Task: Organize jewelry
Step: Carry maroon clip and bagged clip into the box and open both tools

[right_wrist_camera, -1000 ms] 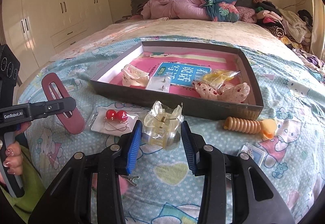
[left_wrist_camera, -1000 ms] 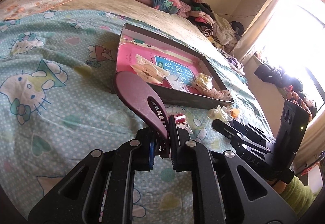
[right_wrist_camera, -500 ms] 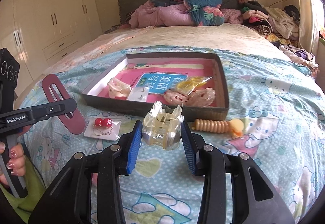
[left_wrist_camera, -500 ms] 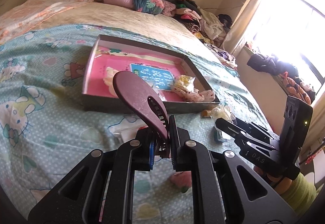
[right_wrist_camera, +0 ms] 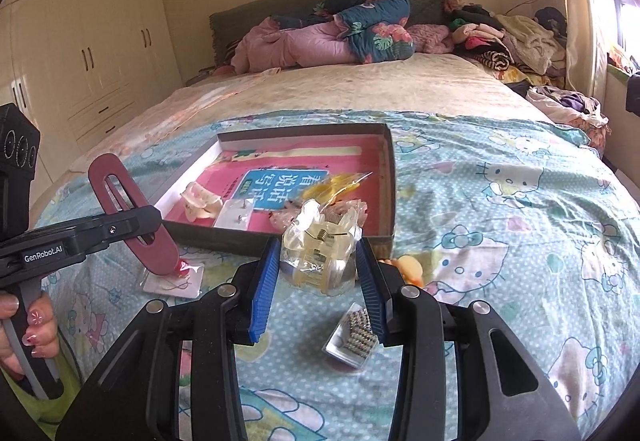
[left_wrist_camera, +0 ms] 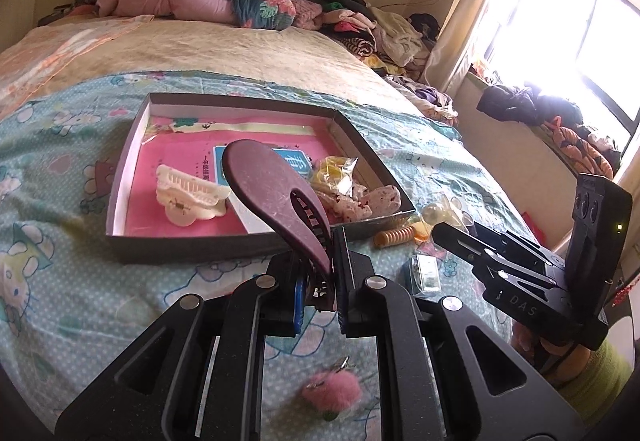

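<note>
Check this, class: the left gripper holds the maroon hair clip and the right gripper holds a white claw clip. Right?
Not quite. The right gripper holds a clear yellowish claw clip, as the right wrist view shows; the white claw clip lies in the box. The left gripper does hold the maroon hair clip.

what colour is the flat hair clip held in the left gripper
Dark maroon flat oval hair clip, clearest in the left wrist view.

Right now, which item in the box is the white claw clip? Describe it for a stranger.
Find the shallow grey box on the bedspread. The white claw clip lies in its near-left part, on the pink book cover. It alone there has comb-like teeth; its neighbours are a flat white card and crinkly plastic bags.
</note>
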A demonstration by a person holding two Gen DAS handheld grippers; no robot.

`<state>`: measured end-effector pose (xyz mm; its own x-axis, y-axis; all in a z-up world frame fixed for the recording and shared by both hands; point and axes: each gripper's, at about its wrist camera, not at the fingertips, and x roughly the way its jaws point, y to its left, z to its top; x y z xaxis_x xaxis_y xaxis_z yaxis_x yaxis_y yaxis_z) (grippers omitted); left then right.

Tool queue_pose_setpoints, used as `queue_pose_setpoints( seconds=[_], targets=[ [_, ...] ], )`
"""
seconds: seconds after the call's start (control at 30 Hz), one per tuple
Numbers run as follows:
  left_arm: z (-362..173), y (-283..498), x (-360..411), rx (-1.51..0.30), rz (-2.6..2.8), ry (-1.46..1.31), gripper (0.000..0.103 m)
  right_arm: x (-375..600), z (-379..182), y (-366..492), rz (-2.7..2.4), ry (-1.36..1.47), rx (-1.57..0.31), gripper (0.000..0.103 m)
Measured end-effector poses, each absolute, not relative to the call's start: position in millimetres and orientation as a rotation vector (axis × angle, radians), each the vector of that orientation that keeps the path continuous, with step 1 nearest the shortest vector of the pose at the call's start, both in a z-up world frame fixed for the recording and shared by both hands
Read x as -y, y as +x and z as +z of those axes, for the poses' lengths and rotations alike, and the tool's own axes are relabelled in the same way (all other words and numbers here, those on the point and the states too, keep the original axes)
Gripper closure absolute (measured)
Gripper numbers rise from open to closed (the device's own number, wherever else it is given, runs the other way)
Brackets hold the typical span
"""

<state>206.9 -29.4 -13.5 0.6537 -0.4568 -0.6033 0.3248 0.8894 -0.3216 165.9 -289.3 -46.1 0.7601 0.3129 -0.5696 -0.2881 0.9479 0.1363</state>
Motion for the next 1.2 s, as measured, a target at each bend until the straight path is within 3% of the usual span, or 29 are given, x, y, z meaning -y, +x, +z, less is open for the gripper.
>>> queue_pose_setpoints(
  seconds=[0.63,1.2],
  targets=[
    [-6.6,250.9,46.7,-0.723,-0.433,-0.146,0.097,297.6,-29.9,193.0,0.313,0.037,-0.593,0.066],
    [-32.6,299.7,62.6,-0.791,-0.399,-0.080,0.097,301.0,-37.7,235.6,0.307,0.026,-0.624,0.066]
  ],
)
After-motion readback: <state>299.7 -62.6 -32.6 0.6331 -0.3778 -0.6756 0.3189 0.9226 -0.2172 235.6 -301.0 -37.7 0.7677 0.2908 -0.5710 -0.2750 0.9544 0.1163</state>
